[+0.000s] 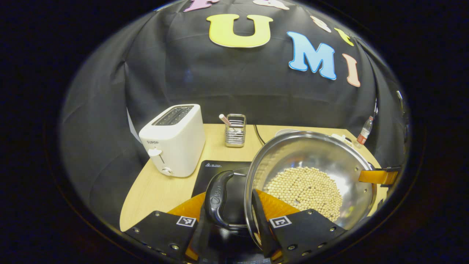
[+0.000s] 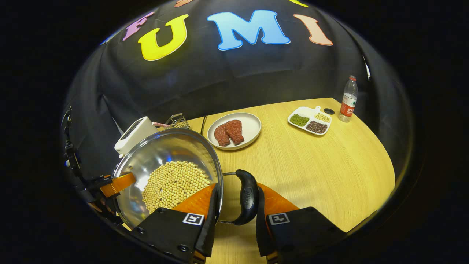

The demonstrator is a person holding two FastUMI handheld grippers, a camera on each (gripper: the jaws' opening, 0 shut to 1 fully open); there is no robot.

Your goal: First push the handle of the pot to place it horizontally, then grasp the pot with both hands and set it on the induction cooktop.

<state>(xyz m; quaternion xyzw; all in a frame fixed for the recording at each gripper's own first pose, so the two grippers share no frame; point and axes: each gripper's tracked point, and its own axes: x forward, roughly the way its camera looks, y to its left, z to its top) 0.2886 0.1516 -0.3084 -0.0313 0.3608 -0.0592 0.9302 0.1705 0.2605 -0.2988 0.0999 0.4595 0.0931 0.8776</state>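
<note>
A steel pot (image 1: 311, 154) holding pale yellow beans (image 1: 304, 189) is carried between both grippers. My left gripper (image 1: 229, 201) is shut on the pot's black side handle (image 1: 218, 198), one finger outside it and the other over the rim. Behind and under that handle lies the black induction cooktop (image 1: 216, 168). In the right gripper view, my right gripper (image 2: 238, 194) is shut on the opposite black handle (image 2: 246, 200) of the pot (image 2: 161, 154). Each view shows the other gripper's orange finger across the pot, the right gripper (image 1: 377, 176) in one and the left gripper (image 2: 117, 183) in the other.
A white toaster (image 1: 172, 139) and a wire utensil rack (image 1: 235, 130) stand behind the cooktop. On the wooden table (image 2: 311, 172) sit a plate with two pieces of meat (image 2: 234, 131), a divided tray of beans (image 2: 309, 121) and a water bottle (image 2: 348, 99).
</note>
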